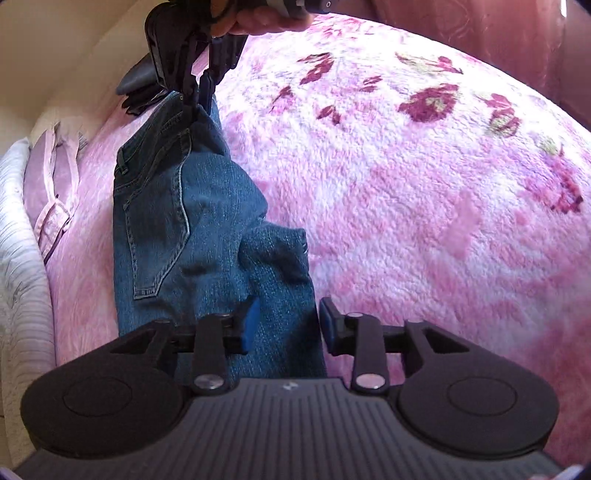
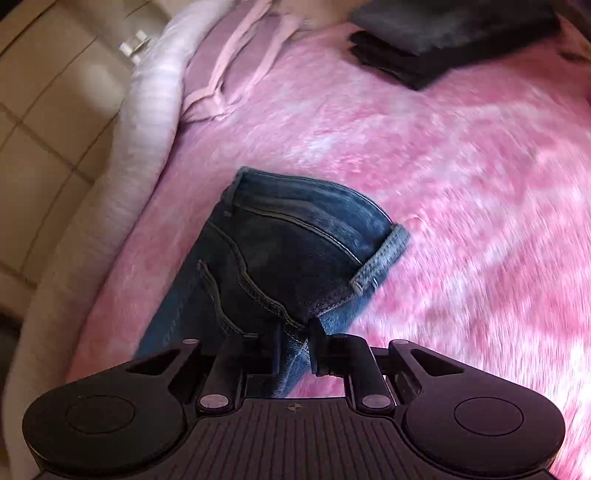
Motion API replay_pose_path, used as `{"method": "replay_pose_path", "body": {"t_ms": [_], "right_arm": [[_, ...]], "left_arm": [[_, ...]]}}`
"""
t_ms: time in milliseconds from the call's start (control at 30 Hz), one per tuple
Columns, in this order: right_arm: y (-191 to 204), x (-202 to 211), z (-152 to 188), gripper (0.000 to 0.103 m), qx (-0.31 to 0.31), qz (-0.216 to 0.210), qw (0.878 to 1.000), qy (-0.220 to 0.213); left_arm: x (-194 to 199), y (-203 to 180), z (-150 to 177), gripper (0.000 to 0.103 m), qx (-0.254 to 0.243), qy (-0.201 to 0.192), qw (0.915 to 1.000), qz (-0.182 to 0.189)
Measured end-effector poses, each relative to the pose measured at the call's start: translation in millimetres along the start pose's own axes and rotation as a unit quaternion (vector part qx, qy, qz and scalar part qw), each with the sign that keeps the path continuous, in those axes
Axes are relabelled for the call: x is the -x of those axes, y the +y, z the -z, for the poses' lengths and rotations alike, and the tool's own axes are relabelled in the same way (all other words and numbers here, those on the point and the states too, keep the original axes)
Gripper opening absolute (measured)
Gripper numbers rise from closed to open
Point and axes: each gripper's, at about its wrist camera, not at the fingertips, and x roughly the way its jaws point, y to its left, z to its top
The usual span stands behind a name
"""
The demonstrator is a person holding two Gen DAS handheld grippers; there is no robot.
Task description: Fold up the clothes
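Blue jeans [image 1: 177, 221] lie along the left side of a fluffy pink blanket [image 1: 406, 221]. In the left wrist view my left gripper [image 1: 288, 326] straddles a bunched leg section, which fills the gap between its blue pads [image 1: 248, 325]. At the far end, my right gripper [image 1: 195, 96], held by a hand [image 1: 258, 20], pinches the waistband and lifts it off the bed. The right wrist view shows the jeans [image 2: 280, 251] with pocket seams and a belt loop. There the right gripper [image 2: 295, 343] is shut on a fold of denim.
A stack of dark folded clothes [image 2: 443, 40] sits at the far side of the blanket [image 2: 461, 184]. A pale pink garment with straps [image 2: 229, 74] lies by the white ribbed bed edge [image 2: 147, 110]. Tiled floor [image 2: 44, 110] lies beyond that edge.
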Motion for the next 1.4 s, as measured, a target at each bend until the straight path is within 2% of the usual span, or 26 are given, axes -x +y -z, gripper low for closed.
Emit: {"method": "replay_pose_path", "body": {"t_ms": [100, 133, 200, 233, 300, 333, 400, 433, 467, 500, 533, 567, 633, 667, 700, 767, 867, 967, 1033, 1067, 1100, 1167, 1267, 1333, 1400], "right_arm": [[3.8, -12.5, -6.2, 0.014, 0.016, 0.003, 1.000, 0.020], [5.3, -5.1, -4.9, 0.014, 0.028, 0.007, 0.999, 0.019], [7.7, 11.4, -2.4, 0.016, 0.054, 0.014, 0.998, 0.015], [9.0, 19.7, -1.1, 0.019, 0.067, 0.017, 0.997, 0.013], [16.2, 39.5, -2.6, 0.024, 0.105, 0.030, 0.994, -0.003], [21.6, 41.7, -6.9, 0.027, 0.125, 0.036, 0.991, -0.013], [32.1, 44.5, -15.7, 0.044, 0.164, 0.046, 0.985, -0.033], [37.0, 39.2, -21.0, 0.057, 0.187, 0.053, 0.980, -0.034], [40.0, 31.6, -27.1, 0.060, 0.207, 0.061, 0.976, -0.035], [42.9, 23.8, -33.3, 0.060, 0.226, 0.068, 0.971, -0.036], [42.1, 12.8, -40.3, 0.060, 0.234, 0.070, 0.969, -0.029], [41.1, 1.6, -47.4, 0.060, 0.241, 0.073, 0.968, -0.021], [36.0, -23.6, -60.5, 0.060, 0.247, 0.076, 0.966, 0.010], [31.1, -36.8, -65.7, 0.038, 0.243, 0.076, 0.966, 0.035], [28.4, -47.0, -70.0, 0.024, 0.250, 0.068, 0.964, 0.058], [31.0, -62.9, -76.8, 0.018, 0.278, 0.072, 0.955, 0.075], [33.0, -85.4, -89.0, 0.017, 0.296, 0.077, 0.948, 0.089], [25.9, -98.3, -88.5, 0.018, 0.264, 0.082, 0.956, 0.096], [26.5, -89.8, -84.5, 0.020, 0.270, 0.086, 0.955, 0.086], [27.5, -81.6, -83.8, 0.027, 0.274, 0.088, 0.954, 0.079], [28.6, -73.1, -83.1, 0.032, 0.278, 0.091, 0.954, 0.072], [31.2, -42.4, -78.1, 0.046, 0.275, 0.088, 0.957, 0.038], [35.5, 12.7, -58.1, 0.050, 0.240, 0.081, 0.967, -0.023], [31.9, 42.1, -32.2, 0.051, 0.185, 0.055, 0.981, -0.037], [26.3, 52.8, -1.8, 0.058, 0.115, 0.022, 0.993, -0.015]], "left_arm": [[5.5, -3.9, -2.7, 0.027, 0.009, 0.002, 0.9999, -0.009], [8.0, -6.1, -4.1, 0.028, 0.010, 0.002, 0.9998, -0.014], [13.2, -9.9, -8.1, 0.037, 0.017, -0.003, 0.9997, -0.020], [15.7, -11.5, -13.5, 0.041, 0.025, -0.008, 0.9995, -0.020], [14.1, -13.7, -25.2, 0.044, 0.037, -0.012, 0.9988, -0.030], [12.0, -14.3, -31.2, 0.045, 0.044, -0.011, 0.9983, -0.036], [5.5, -13.9, -41.3, 0.045, 0.061, -0.003, 0.9969, -0.050], [-0.1, -12.5, -44.6, 0.045, 0.067, 0.008, 0.9960, -0.059], [-6.3, -11.1, -47.5, 0.045, 0.070, 0.022, 0.9950, -0.068], [-11.7, -9.3, -48.9, 0.043, 0.075, 0.032, 0.9941, -0.071], [-17.0, -7.4, -50.0, 0.034, 0.081, 0.041, 0.9932, -0.072], [-21.6, -4.9, -49.4, 0.021, 0.088, 0.047, 0.9923, -0.073], [-26.1, 0.9, -48.2, 0.012, 0.100, 0.053, 0.9916, -0.062], [-21.5, 2.6, -46.3, 0.008, 0.103, 0.047, 0.9918, -0.060], [-15.9, 3.9, -44.2, 0.007, 0.104, 0.040, 0.9920, -0.059], [-4.3, 5.0, -39.7, 0.006, 0.100, 0.023, 0.9928, -0.062], [6.3, -0.7, -35.2, 0.005, 0.078, 0.010, 0.9952, -0.059], [4.1, -5.9, -33.1, 0.005, 0.063, 0.004, 0.9969, -0.046], [3.2, -7.3, -30.8, 0.005, 0.062, 0.003, 0.9974, -0.038], [3.7, -6.5, -29.0, 0.005, 0.065, 0.003, 0.9972, -0.036], [5.1, 0.4, -27.1, 0.005, 0.092, 0.004, 0.9953, -0.031], [11.0, 17.7, -21.7, 0.005, 0.153, 0.003, 0.9879, -0.027], [18.0, 40.9, -12.6, 0.006, 0.232, -0.009, 0.9726, -0.007], [19.7, 50.3, -7.8, 0.006, 0.263, -0.015, 0.9645, 0.010], [22.0, 56.1, -4.3, 0.006, 0.281, -0.022, 0.9591, 0.024]]}}
